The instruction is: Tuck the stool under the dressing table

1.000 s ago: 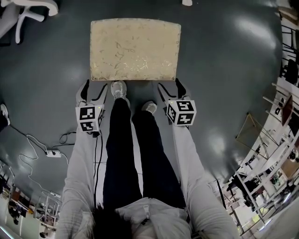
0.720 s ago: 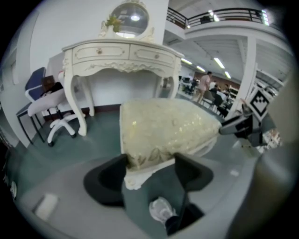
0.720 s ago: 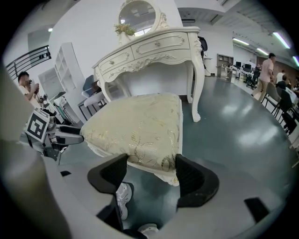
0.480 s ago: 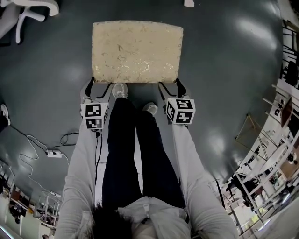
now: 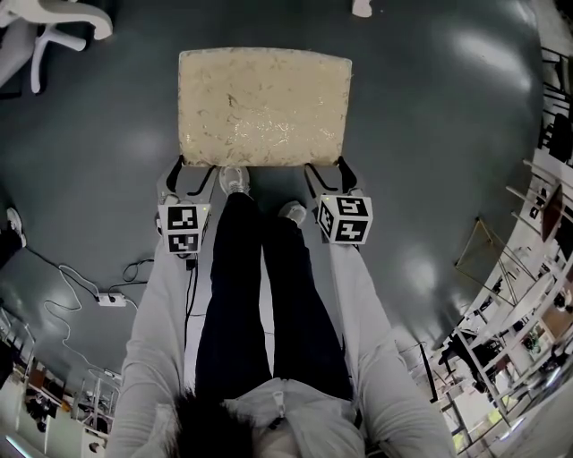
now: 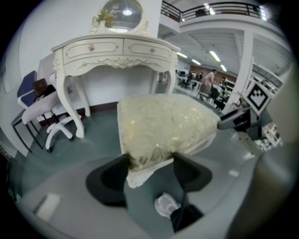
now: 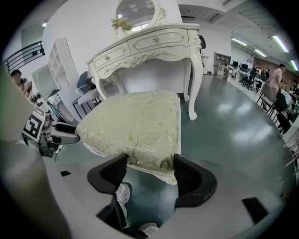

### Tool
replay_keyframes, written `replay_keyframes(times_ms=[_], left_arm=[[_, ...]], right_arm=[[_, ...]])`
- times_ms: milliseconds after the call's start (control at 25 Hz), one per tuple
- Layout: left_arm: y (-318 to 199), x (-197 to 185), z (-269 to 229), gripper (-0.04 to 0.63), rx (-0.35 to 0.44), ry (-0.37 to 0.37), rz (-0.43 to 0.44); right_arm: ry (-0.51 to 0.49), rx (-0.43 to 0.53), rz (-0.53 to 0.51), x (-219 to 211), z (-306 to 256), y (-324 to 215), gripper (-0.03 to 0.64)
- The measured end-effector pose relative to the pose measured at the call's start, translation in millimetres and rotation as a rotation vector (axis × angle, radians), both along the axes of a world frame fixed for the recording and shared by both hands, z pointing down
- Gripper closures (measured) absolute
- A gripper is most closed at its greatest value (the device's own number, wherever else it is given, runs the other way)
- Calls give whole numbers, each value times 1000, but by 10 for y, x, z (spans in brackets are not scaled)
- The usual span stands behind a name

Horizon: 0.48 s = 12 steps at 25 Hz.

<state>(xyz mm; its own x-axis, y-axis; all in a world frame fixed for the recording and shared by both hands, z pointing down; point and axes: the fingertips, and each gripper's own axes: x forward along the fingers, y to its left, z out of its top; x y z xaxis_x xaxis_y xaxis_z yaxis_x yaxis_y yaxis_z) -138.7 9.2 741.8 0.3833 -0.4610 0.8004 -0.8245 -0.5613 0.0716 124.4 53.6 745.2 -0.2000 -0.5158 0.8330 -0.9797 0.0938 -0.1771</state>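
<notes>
Between your left gripper's (image 6: 150,161) black pads (image 6: 112,179) sits the near left corner of the stool (image 6: 163,126). Both pads press against the gold-patterned cushion, so that gripper is clamped on it. Your right gripper (image 7: 150,163) grips the near right corner the same way, its two pads tight against the cushion's edge just above the white frame.

Seen from your head, the two grippers sit side by side along the stool's near edge, left (image 5: 191,174) and right (image 5: 329,172). Each has its marker cube (image 5: 183,228) just behind the jaws. Your shoes (image 5: 231,176) stand between the grippers, close to that same edge, and one toe shows below the jaws in each gripper view.

Farther out, the stool stands upright on the dark grey floor (image 5: 430,134), its seat level. It is in front of the white dressing table (image 7: 149,44) and not yet under it; the table's curved legs and drawer front rise beyond the stool's far edge. An oval mirror (image 7: 135,10) tops the table.

Off to your left, a white office chair (image 6: 51,116) stands beside the table. A power strip (image 5: 109,299) with a loose cable lies on the floor near your left arm.
</notes>
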Motion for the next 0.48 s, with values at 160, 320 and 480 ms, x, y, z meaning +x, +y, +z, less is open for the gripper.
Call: replay_keyframes(times_ms=[160,320,480], left_arm=[[-227,16,12,285,0,2,8],[-478,10,0,287,9,-2,16],[-674,13,20,287,9,0,25]], right_arm=[[6,18,12,21,4,-212,299],[9,40,25,13,-5,-432,301],[17,51,39,12,9,-602,299]])
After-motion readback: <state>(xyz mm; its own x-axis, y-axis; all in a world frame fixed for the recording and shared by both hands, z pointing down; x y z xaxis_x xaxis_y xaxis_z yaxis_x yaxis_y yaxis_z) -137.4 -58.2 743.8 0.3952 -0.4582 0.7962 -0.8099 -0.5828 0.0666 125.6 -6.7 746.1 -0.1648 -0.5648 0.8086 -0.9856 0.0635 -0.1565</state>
